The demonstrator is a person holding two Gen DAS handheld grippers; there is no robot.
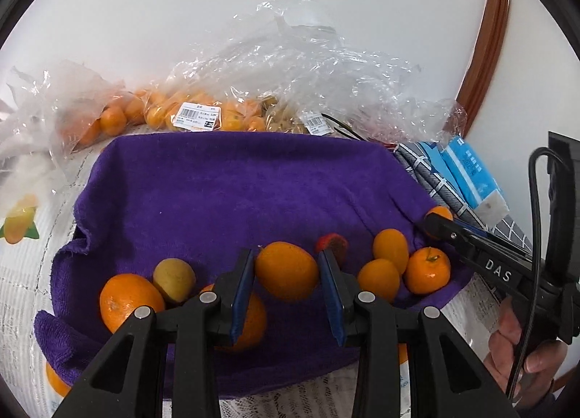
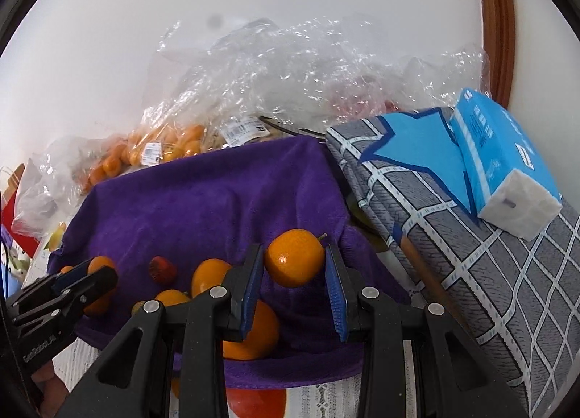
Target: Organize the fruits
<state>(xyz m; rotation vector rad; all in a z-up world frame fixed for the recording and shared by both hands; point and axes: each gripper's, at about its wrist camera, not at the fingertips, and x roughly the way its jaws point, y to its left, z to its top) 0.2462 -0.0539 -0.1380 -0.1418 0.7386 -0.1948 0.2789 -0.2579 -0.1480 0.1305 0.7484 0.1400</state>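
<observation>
Two hand-held grippers, each framing fruit | left hand-held gripper [image 1: 286,273] brackets orange [image 1: 286,270], clamp unclear | right hand-held gripper [image 2: 294,269] spread, tangerine [image 2: 294,258] at 12 o'clock on purple towel [image 2: 203,207] | firm, round, rolls; grip mid-belly.

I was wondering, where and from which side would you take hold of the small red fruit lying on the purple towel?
Grip the red fruit across its short width at the middle, coming down from above. It lies low on the purple towel and its long axis looks sideways, so the narrow span should suit the fingers. An orange fruit and a blue finger crowd its near side, so a top approach is probably safest.
</observation>
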